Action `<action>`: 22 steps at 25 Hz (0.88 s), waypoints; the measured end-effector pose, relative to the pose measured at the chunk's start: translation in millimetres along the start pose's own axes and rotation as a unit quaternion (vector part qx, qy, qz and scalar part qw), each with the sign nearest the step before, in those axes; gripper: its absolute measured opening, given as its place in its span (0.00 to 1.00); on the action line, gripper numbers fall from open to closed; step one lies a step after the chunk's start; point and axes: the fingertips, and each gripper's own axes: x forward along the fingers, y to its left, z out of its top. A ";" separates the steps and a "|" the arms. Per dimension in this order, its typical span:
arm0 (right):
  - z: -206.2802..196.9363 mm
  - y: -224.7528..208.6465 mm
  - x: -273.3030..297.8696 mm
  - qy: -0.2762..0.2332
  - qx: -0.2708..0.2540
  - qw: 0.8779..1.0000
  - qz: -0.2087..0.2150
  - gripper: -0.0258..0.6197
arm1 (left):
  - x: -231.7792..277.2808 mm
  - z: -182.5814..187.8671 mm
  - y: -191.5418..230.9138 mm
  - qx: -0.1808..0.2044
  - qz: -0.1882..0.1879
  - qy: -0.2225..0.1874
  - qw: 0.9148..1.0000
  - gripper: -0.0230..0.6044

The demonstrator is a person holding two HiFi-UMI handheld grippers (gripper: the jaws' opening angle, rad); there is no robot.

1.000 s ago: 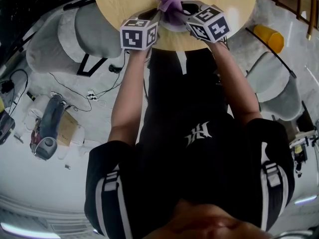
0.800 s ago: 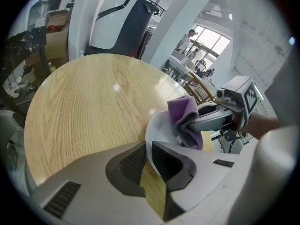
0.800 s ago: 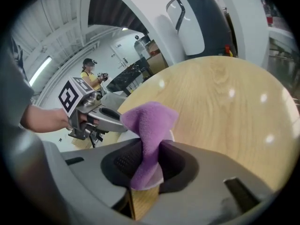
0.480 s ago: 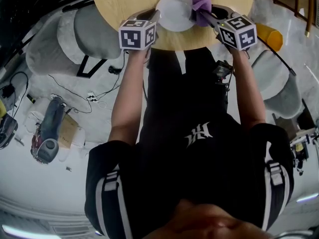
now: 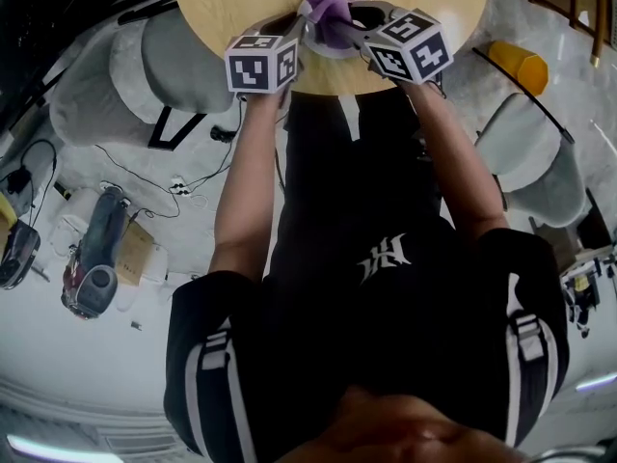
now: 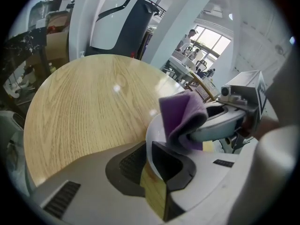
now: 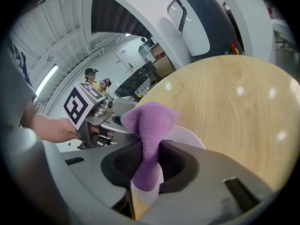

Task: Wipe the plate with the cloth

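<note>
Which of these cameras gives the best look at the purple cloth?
The right gripper view: the cloth fills its centre, pinched in the jaws of the right tool. The left gripper view shows it sideways, above the plate. The head view shows only a small purple bunch.

1. Head view: bright, even light falls on the pale floor [image 5: 145,355]. Shadows are soft, dark clothing holds no detail, and straight lines bow strongly towards the edges.
2. Left gripper view: the window [image 6: 212,40] is the brightest source and is nearly blown out. A pale glare spot sits on the worktop [image 6: 117,86], and the corners are black.
3. Right gripper view: a strip light [image 7: 49,76] glows at left, with small glare spots on the wood.
4. The near bodies of the left gripper [image 6: 149,149] and right gripper [image 7: 150,149] look soft.
</note>
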 end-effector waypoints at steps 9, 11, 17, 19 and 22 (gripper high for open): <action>-24.0 -17.1 -0.5 0.034 0.012 0.999 -0.014 0.18 | -0.7 0.7 0.0 0.001 0.002 0.000 1.000 0.11; -33.2 -30.9 -20.6 0.035 0.021 0.999 -0.033 0.18 | -0.4 0.6 -0.8 0.001 0.001 0.000 1.000 0.11; -51.0 -60.3 -70.0 0.030 0.044 0.996 -0.073 0.19 | 1.8 1.4 -2.5 0.002 -0.001 0.001 1.000 0.11; -48.9 -59.9 -77.1 0.028 0.039 0.995 -0.083 0.18 | 2.6 1.3 -4.5 0.002 -0.002 0.003 1.000 0.11; -30.0 -42.4 -74.6 0.001 0.022 0.997 -0.074 0.18 | 3.0 1.4 -5.6 0.002 -0.003 0.004 1.000 0.11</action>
